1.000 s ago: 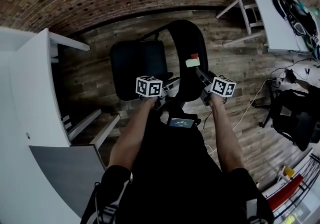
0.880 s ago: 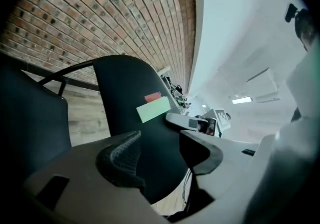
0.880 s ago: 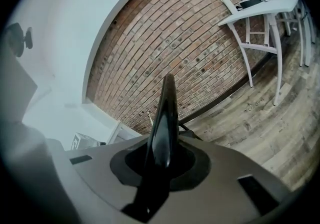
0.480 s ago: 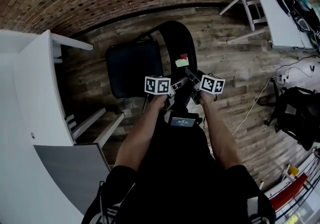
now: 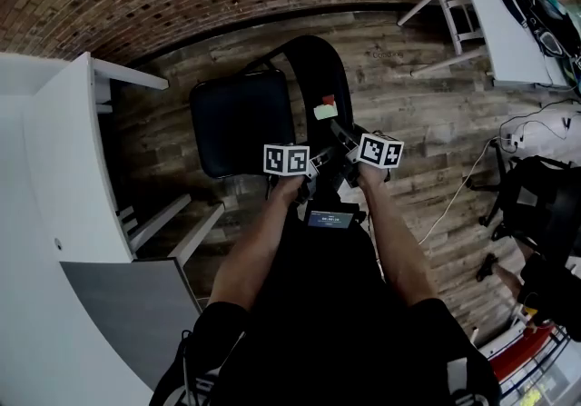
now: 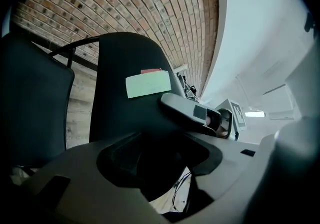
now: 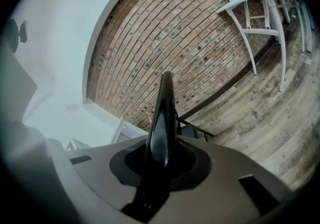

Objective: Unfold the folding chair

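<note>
Between the right tongs (image 7: pixel 159 162), folding chair backrest (image 7: pixel 163 110), gripped edge-on

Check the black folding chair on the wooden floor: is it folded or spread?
Spread open, or nearly: in the head view its black padded seat faces up, standing out from the curved black backrest.

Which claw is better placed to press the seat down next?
Left, probably: the left claw is nearer the seat, while the right claw is clamped on the backrest edge, steadying it.
</note>
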